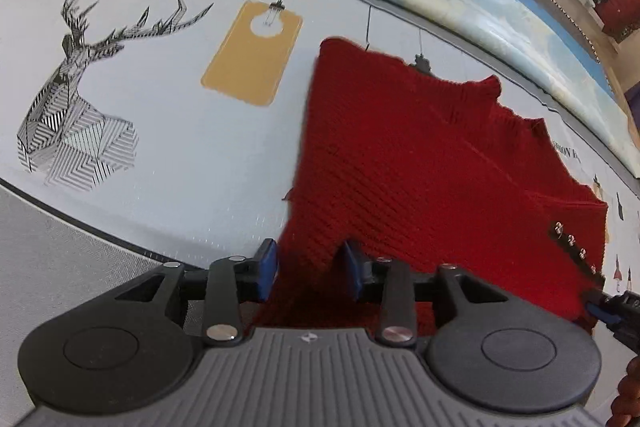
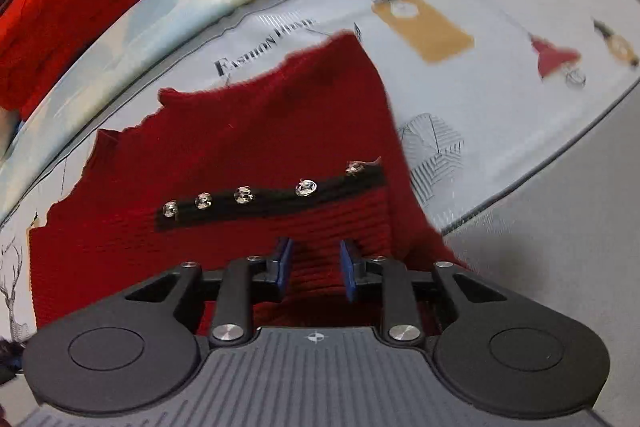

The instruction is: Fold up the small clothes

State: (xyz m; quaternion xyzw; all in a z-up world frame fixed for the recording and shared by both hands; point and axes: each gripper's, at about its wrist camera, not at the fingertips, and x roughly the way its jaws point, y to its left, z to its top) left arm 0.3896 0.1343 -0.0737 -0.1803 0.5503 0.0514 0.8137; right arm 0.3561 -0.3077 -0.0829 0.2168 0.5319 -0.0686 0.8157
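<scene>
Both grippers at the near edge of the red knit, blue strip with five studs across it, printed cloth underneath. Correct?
Not quite: the strip carrying the five studs is black, not blue, as the right wrist view shows. The rest stands: the left gripper and right gripper are both at the near edge of the red knit, which lies on the printed cloth.

Each hand-held gripper (image 1: 309, 269) (image 2: 314, 269) looks the same — black linkage arms, silver screws, blue finger pads (image 1: 267, 269), a grey ribbed body with a small cross mark.
</scene>
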